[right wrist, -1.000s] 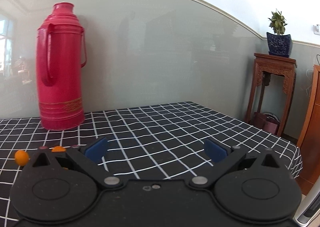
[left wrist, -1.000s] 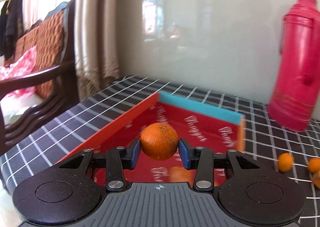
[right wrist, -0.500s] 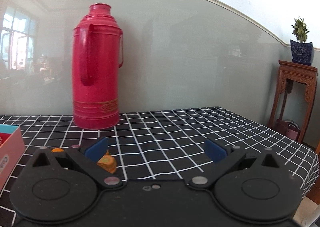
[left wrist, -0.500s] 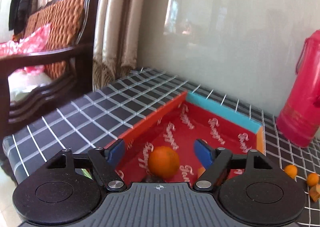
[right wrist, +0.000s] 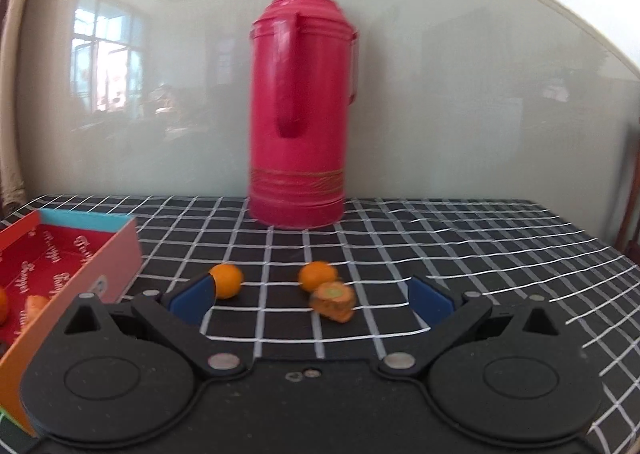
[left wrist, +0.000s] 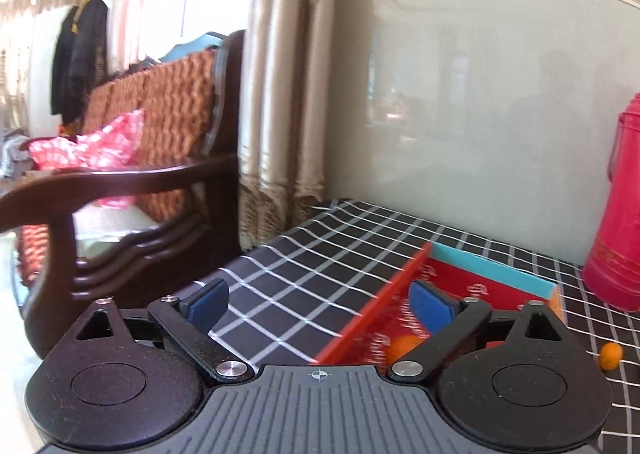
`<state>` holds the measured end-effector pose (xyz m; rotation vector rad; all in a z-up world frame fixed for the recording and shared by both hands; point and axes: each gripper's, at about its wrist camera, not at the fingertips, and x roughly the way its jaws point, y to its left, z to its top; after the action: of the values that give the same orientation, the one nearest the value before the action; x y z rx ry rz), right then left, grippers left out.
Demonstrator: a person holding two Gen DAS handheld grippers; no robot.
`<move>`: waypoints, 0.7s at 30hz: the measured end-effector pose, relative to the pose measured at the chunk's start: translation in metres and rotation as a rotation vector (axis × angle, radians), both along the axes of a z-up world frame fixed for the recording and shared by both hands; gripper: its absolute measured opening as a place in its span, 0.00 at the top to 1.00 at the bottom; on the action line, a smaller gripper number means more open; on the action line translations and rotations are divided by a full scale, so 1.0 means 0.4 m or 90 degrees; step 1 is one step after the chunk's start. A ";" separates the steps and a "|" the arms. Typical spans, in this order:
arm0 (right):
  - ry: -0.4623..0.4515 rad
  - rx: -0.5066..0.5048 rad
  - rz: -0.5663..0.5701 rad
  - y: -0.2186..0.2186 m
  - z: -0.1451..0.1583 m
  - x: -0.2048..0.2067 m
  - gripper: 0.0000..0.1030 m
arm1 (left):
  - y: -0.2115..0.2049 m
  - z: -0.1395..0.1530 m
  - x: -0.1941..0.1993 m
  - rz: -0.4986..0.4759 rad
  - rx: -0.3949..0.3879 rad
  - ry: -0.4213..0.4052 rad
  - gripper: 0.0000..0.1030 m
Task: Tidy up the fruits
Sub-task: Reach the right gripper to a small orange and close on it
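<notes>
Since a second ago, left gripper (left wrist: 320,304) let go its orange (left wrist: 402,346); jaws have just been opening, now wide, nothing between them. Orange lies in red box (left wrist: 372,318), behind the right finger. Right gripper (right wrist: 310,300) wide open, empty; two oranges (right wrist: 227,280) and a cut piece (right wrist: 334,301) on checked cloth (right wrist: 460,254) just ahead.
</notes>
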<state>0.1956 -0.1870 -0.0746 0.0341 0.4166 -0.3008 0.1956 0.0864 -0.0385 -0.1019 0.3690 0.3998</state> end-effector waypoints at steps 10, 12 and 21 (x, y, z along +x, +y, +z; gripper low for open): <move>0.052 0.082 0.087 0.052 -0.026 0.100 0.09 | 0.111 -0.014 -0.050 0.078 -0.013 -0.002 0.00; 0.065 0.079 0.089 0.057 -0.033 0.122 0.12 | 0.136 -0.015 -0.057 0.093 -0.021 -0.007 0.00; 0.128 0.066 0.080 0.028 -0.066 0.261 0.31 | 0.197 -0.035 -0.060 0.125 -0.017 0.012 0.00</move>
<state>0.3000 -0.1759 -0.1009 0.0787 0.6306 -0.1594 0.1716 0.1650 -0.0526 -0.1616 0.3848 0.5904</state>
